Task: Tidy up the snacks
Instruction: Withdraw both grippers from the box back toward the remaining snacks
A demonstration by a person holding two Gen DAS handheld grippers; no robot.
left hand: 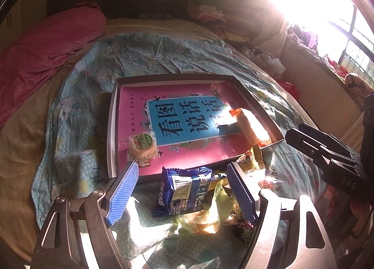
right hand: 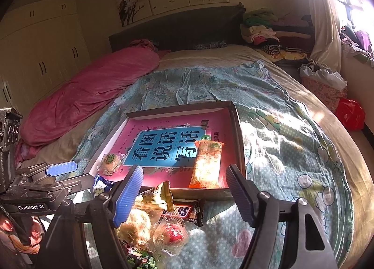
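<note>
Two snacks already lay in the tray (right hand: 237, 115): a round cake (right hand: 109, 160) and a long orange pack (right hand: 206, 164). The pile (right hand: 163, 217) sat just outside its near rim, unsorted. Left gripper (left hand: 182, 189) and right gripper (right hand: 184, 192) both hung wide, empty.

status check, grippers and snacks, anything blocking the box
Left gripper and right gripper: jaws open, empty. Two snacks in box: round cake, long orange pack. Loose pile waits outside. Nothing blocking.
</note>
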